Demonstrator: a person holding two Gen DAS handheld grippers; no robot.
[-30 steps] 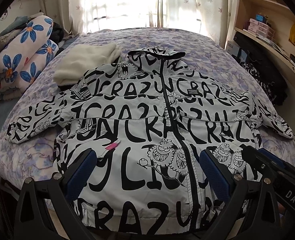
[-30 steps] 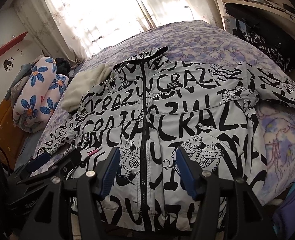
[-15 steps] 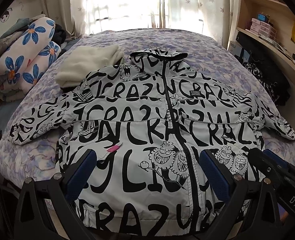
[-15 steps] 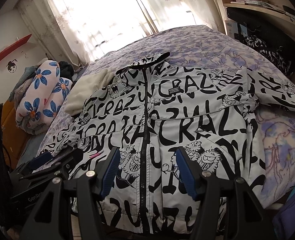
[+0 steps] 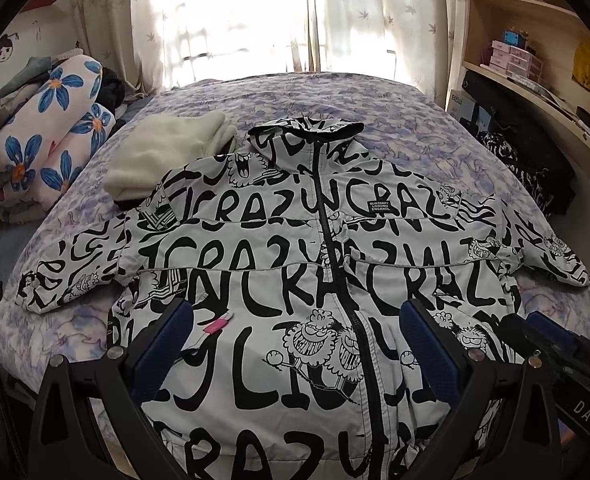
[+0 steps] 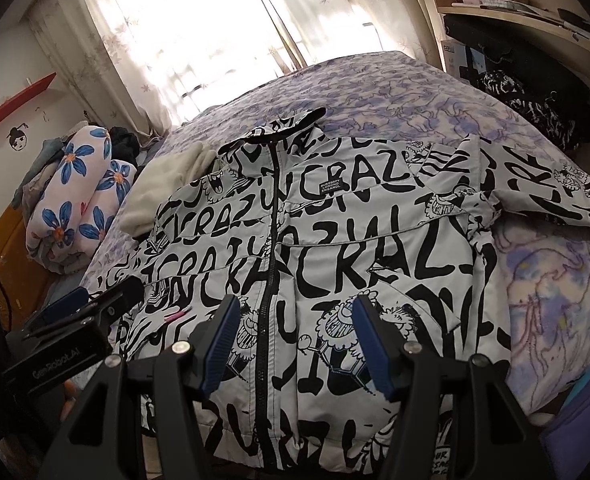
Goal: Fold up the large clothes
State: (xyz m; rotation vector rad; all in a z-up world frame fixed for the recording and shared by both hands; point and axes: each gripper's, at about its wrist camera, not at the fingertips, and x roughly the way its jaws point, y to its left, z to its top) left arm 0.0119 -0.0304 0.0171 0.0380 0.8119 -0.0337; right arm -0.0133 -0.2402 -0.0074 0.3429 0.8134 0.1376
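Printed jacket point(image 5: 295, 264) lies zipped and front-up, spread flat on the bed point(image 5: 415, 120), hem cut off by the bottom edge in both views. Left gripper point(image 5: 295, 344) and right gripper point(image 6: 295, 336) hover over its lower front, jaws apart, holding nothing. Cream folded cloth point(image 5: 167, 156) partly tucked under the jacket's shoulder.
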